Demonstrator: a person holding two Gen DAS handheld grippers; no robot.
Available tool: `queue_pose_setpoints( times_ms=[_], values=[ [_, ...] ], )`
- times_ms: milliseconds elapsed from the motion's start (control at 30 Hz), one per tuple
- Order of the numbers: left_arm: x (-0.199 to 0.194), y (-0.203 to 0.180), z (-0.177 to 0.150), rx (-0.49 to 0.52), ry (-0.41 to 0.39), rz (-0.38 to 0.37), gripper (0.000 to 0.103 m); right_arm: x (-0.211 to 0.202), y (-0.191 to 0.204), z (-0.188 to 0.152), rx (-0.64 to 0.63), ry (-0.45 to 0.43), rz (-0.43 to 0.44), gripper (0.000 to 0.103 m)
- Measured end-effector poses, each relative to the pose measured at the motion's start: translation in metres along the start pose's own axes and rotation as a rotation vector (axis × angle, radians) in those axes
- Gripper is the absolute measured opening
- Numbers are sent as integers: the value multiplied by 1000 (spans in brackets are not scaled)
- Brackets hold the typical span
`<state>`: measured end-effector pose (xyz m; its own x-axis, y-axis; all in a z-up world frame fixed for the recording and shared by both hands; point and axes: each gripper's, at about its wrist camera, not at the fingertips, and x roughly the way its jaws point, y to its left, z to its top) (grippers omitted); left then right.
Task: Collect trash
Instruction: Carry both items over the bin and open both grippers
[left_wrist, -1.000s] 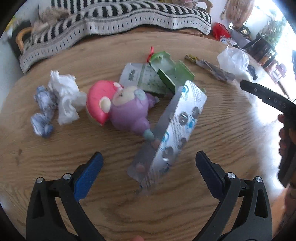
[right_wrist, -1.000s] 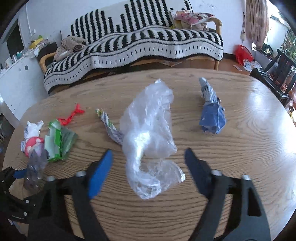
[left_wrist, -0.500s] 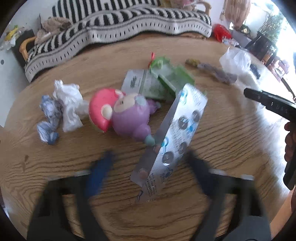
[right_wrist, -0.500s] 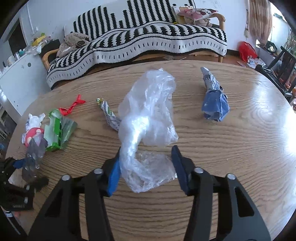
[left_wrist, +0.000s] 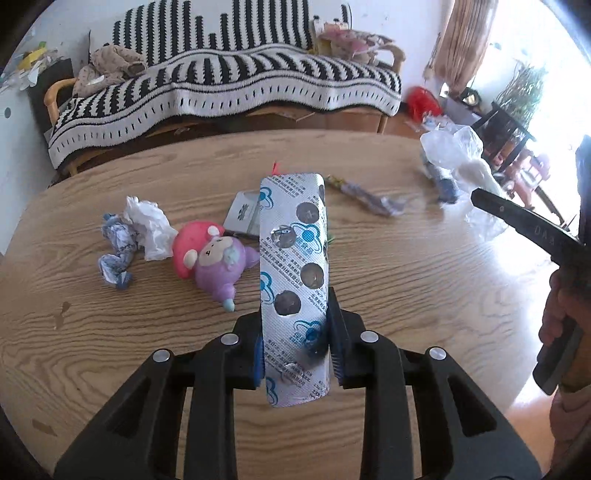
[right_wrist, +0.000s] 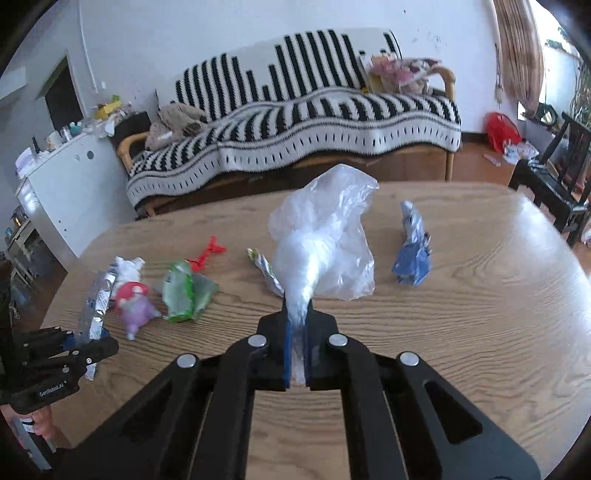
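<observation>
My left gripper (left_wrist: 295, 314) grips a silver blister pack (left_wrist: 291, 229); its jaws are closing, pads pressing both edges, and the pack stands upright above the wooden table (left_wrist: 406, 295). My right gripper (right_wrist: 298, 314) is shut on the twisted end of a clear plastic bag (right_wrist: 325, 229), which hangs off the table. Loose on the table lie a white tissue (left_wrist: 147, 225), a blue-white wrapper (left_wrist: 114, 254), a pink and purple toy (left_wrist: 210, 258), a green packet (right_wrist: 181, 291), a red twist (right_wrist: 207, 253), a silver wrapper strip (left_wrist: 365, 197) and a blue crumpled wrapper (right_wrist: 412, 254).
A sofa with a black-and-white striped blanket (right_wrist: 295, 122) stands behind the table. A white cabinet (right_wrist: 66, 192) is at the left and a black chair (right_wrist: 561, 173) at the right. A person's hand (left_wrist: 557, 314) holds the right gripper's handle.
Both grippers went from wide open to closed, the left on the blister pack, the right on the plastic bag. Both have risen, lifting their items off the table.
</observation>
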<state>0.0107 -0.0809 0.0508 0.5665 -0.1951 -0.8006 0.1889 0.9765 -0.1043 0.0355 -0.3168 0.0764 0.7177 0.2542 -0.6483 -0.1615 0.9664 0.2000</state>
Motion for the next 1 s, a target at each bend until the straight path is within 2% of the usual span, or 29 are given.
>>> queue_pose_setpoints(
  times_ms=[200, 400, 700, 833, 933, 1000],
  values=[
    [-45, -27, -3, 31, -55, -29, 26, -58, 2, 1, -2, -60, -8, 5],
    [-91, -65, -13, 86, -111, -73, 26, -131, -4, -15, -8, -121, -39, 5],
    [-135, -154, -46, 191, -143, -190, 27, -261, -50, -60, 42, -215, -160, 5],
    [-134, -210, -80, 280, -85, -288, 27, -307, -69, -101, 79, -214, -193, 5],
    [-112, -250, -123, 380, 41, -363, 27, -321, -88, -157, 146, -155, -181, 5],
    [-93, -272, -155, 440, 128, -388, 27, -322, -102, -193, 194, -112, -191, 5]
  ],
)
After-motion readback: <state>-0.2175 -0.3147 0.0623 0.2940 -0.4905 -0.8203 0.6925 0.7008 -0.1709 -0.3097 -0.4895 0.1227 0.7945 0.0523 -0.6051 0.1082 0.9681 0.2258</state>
